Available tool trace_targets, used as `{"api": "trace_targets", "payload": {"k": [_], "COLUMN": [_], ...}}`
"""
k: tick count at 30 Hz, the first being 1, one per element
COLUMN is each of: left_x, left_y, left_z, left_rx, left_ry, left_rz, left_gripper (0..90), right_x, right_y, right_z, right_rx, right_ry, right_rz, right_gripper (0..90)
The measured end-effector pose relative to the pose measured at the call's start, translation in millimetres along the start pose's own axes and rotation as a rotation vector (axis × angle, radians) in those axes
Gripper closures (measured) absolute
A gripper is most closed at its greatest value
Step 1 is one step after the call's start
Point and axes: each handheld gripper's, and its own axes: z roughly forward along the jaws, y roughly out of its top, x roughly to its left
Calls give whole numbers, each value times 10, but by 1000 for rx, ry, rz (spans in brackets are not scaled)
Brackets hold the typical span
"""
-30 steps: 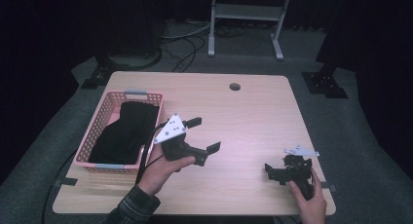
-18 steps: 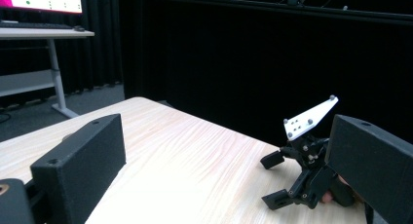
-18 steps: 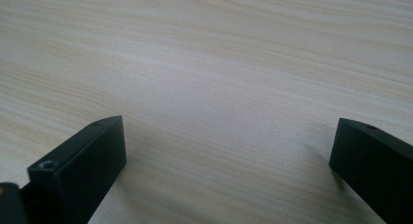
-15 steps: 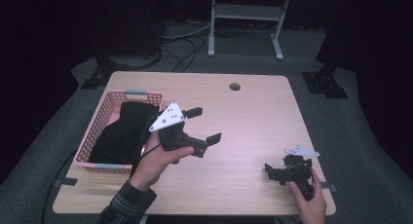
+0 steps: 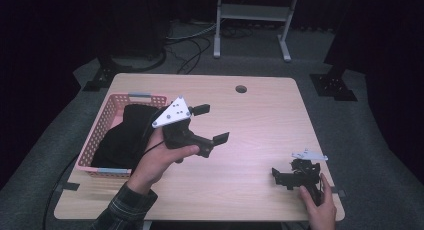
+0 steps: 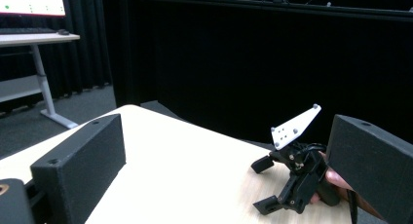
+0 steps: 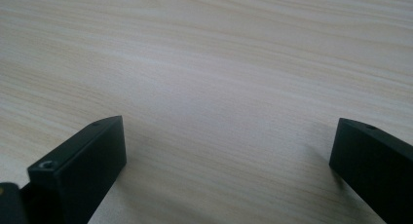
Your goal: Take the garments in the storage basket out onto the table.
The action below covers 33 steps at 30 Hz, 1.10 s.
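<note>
- The left hand-held gripper [image 5: 214, 124] is lifted above the bench [image 5: 260, 120], held in the person's left hand [image 5: 157, 160]; its two jaws stand wide apart and nothing is between them.
- The grey three-cornered plate [image 5: 172, 112] sits on top of this hand-held gripper, on the side turned toward the basket.
- Just beside the left hand-held gripper, on its outer side, stands a pink basket [image 5: 111, 109] on the bench, and a black cloth [image 5: 120, 137] lies inside it, heaped up to the rim.
- A cable [image 5: 150, 149] hangs from the left hand-held gripper over the hand, in front of the cloth.
- In the left gripper view the jaws frame the far bench edge, and between them, well apart, the right hand-held gripper [image 6: 260, 185] is seen with its own grey plate up.
- The right hand-held gripper [image 5: 281, 177] rests low at the near right corner of the bench, held by the person's right hand [image 5: 320, 207]; its jaws are also spread open and empty.
- In the right gripper view the bare wood [image 7: 219, 78] of the bench lies close under and ahead of its two jaws.
- Beyond the left hand-held gripper, toward the far edge, there is a round hole [image 5: 241, 89] in the bench top.
- Farther away, on the floor behind the bench, stands a white metal frame [image 5: 252, 20].
</note>
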Motion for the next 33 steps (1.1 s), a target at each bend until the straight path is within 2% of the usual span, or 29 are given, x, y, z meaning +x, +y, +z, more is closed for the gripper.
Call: {"api": "trace_targets", "payload": {"k": [5,9,20,33], "left_x": [16,8,45,148], "left_y": [55,42,50,72], "left_z": [-71,-129,-282,-438], "left_rx": [-11,0,-8,-34], "left_ry": [-9,-16,21,47], "left_rz": [2,12,31,24], "left_gripper": [3,3,3,3], "right_x": [0,0,0,0], "right_y": [0,0,0,0], "right_z": [-1,-1,-1,-1], "right_rx": [1,1,1,1], "right_ry": [0,0,0,0], "right_rz": [0,0,0,0], "right_gripper": [0,0,0,0]}}
